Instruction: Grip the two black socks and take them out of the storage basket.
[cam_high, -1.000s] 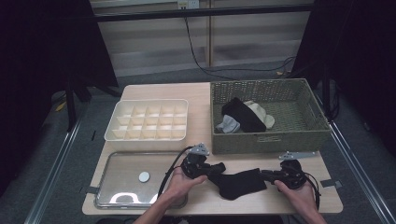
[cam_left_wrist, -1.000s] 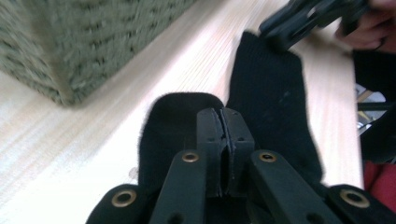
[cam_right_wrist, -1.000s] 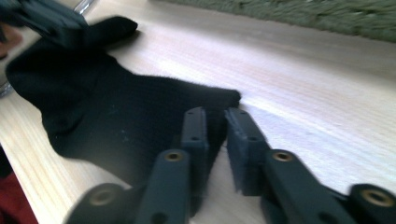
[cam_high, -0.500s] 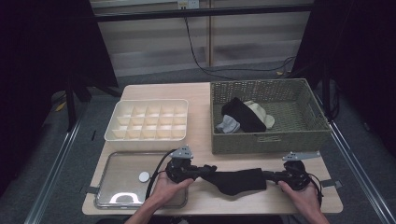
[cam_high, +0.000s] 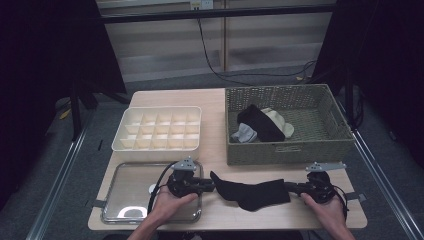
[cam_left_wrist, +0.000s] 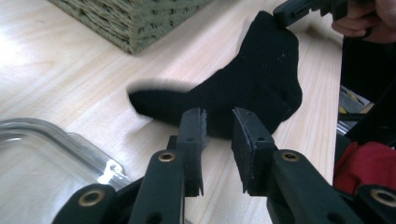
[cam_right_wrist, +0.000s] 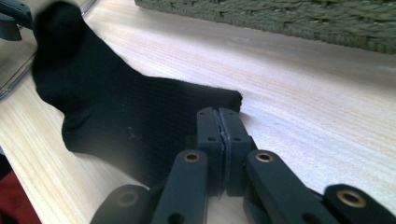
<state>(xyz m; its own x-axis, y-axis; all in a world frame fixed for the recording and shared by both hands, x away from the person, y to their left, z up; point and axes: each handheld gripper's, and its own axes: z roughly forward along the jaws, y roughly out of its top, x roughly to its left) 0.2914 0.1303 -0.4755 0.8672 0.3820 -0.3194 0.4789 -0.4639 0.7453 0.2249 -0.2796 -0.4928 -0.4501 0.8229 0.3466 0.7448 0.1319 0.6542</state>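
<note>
A black sock (cam_high: 252, 192) lies stretched flat on the wooden table near its front edge, toe to the left and cuff to the right. My left gripper (cam_high: 212, 185) sits just left of the toe; its jaws have just been opening and stand apart with nothing between them. In the left gripper view the sock (cam_left_wrist: 261, 79) lies beyond that gripper (cam_left_wrist: 219, 116). My right gripper (cam_high: 288, 188) is shut on the cuff end. The right gripper view shows its jaws (cam_right_wrist: 219, 114) pressed together at the sock's (cam_right_wrist: 116, 112) edge.
A woven basket (cam_high: 285, 150) holding a few socks stands at the back right. A white compartment box (cam_high: 155, 146) sits at the back left. A clear tray (cam_high: 125, 175) with a small white disc (cam_high: 151, 189) lies under my left hand.
My left hand has pulled leftward, drawing the bunched sock out flat between the grippers. Its jaws then opened and let go of the toe end. The right gripper stayed put.
</note>
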